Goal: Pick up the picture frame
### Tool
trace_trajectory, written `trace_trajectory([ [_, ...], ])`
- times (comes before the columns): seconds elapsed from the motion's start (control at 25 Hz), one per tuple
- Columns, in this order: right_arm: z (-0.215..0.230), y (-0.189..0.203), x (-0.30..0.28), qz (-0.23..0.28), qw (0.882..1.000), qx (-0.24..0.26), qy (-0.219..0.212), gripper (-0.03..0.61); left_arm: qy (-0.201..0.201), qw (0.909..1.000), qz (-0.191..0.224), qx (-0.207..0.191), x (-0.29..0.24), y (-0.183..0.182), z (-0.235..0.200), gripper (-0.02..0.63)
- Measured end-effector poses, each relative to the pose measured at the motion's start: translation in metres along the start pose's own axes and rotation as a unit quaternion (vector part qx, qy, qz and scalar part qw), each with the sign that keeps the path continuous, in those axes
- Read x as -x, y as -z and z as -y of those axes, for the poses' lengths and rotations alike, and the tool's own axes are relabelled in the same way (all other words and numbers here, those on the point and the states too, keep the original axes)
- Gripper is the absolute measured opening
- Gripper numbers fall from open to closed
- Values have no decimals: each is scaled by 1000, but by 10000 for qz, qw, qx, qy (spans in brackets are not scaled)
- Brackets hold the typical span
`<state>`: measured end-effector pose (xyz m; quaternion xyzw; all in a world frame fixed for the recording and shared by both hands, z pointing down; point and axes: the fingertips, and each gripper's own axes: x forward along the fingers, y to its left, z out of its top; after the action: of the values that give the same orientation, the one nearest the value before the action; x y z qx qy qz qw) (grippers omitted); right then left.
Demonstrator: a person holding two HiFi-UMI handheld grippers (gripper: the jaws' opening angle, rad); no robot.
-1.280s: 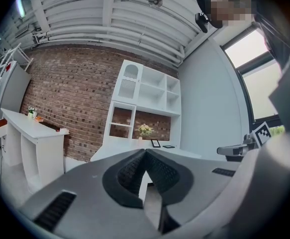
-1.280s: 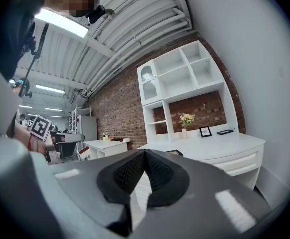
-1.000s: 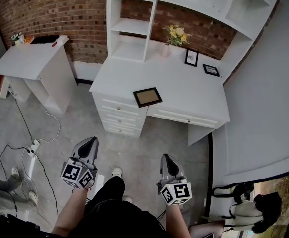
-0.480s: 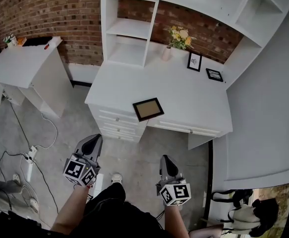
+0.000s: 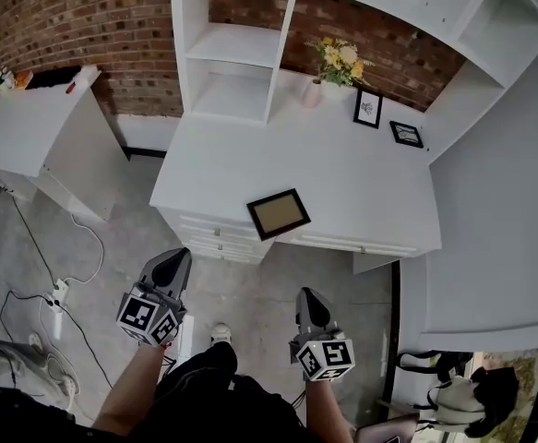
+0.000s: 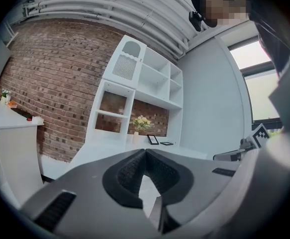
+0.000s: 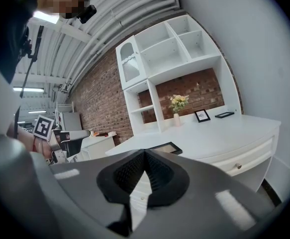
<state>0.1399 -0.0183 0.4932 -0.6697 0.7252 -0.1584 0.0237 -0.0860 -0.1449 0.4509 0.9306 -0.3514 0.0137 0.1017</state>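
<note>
Head view, nearest first: the left gripper (image 5: 173, 258) and the right gripper (image 5: 308, 295) are held over the grey floor (image 5: 250, 289), short of the desk, marker cubes toward the camera. Each gripper's own view shows its jaws clenched tip to tip, nothing between them (both empty). A power cable (image 5: 61, 289) lies on the floor at 9 o'clock from the left gripper.

The picture frame (image 5: 279, 213), dark-bordered with a tan panel, lies flat near the front edge of the white desk (image 5: 370, 178), above the drawers. It sits at 2 o'clock from the left gripper and 11 o'clock from the right, well apart from both.

Farther back at 1 o'clock from it stand a vase of yellow flowers (image 5: 340, 61), a small upright frame (image 5: 368, 107) and another small frame (image 5: 405, 134). A white shelf unit (image 5: 224, 58) rises at 11 o'clock against the brick wall (image 5: 65, 17). A separate white cabinet (image 5: 29, 123) stands at 10 o'clock.
</note>
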Motion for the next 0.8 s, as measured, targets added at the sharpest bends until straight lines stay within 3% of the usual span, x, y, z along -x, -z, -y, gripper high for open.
trace_trajectory([
  [0.4,1,20,-40,-198,9976,-643,141,3,522,9985,-171,26,-35,13,-8,3],
  [0.8,9,34,-54,-315,9886,-1443,287,4,554,9976,-391,170,-32,33,-14,3],
])
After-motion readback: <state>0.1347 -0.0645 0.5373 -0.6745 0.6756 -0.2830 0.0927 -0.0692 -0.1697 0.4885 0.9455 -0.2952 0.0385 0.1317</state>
